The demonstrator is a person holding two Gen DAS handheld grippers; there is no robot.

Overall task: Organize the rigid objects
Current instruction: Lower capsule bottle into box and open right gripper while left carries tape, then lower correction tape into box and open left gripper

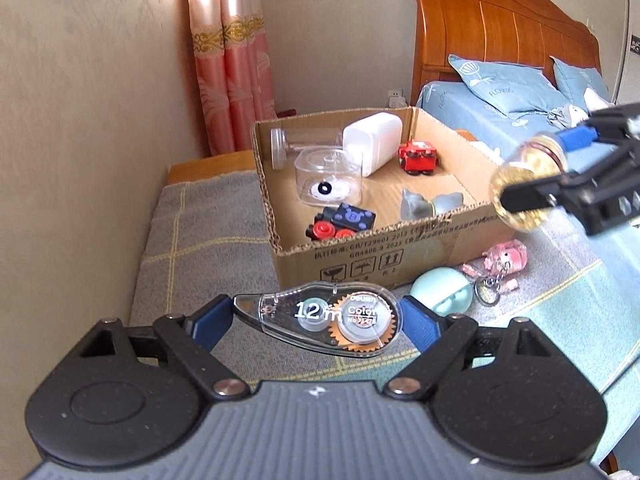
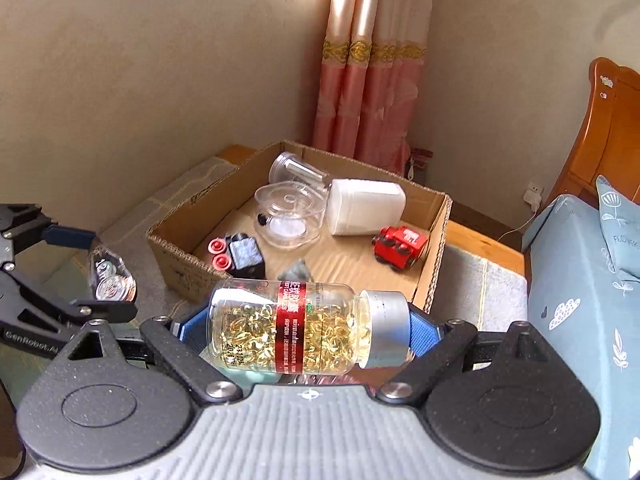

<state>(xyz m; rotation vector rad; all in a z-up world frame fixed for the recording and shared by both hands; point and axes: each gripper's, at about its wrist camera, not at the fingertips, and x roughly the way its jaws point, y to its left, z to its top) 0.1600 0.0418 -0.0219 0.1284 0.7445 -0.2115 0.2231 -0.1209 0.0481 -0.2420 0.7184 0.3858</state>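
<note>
Right now I have something clamped in each hand. My left gripper (image 1: pixel 318 320) holds the clear correction tape dispenser (image 1: pixel 324 322) by its two ends between the blue fingers (image 1: pixel 210 318); its long axis runs left to right across my view, with the tapered tip pointing left and the flat face with the gears turned up toward the camera. My right gripper (image 2: pixel 308 328) pinches the capsule bottle (image 2: pixel 296 328) end to end, base on the left finger and grey cap (image 2: pixel 386 328) on the right, so the bottle lies level and crosswise, cap pointing right. Both items hang in the air on the near side of the cardboard box (image 1: pixel 400 256).

The box sits open on a grey checked cover (image 1: pixel 200 240). Inside it lie a white bottle (image 1: pixel 372 142) on its side at the far end, a clear tube (image 1: pixel 304 144) beside it, a clear round-cornered case (image 1: pixel 328 178), a red toy truck (image 1: pixel 418 158), a black-and-red toy train (image 1: pixel 340 222) and a small grey figure (image 1: pixel 428 204). Outside, near the box's front right corner, rest a mint green round case (image 1: pixel 440 290) and a pink keychain figure (image 1: pixel 504 260).
</note>
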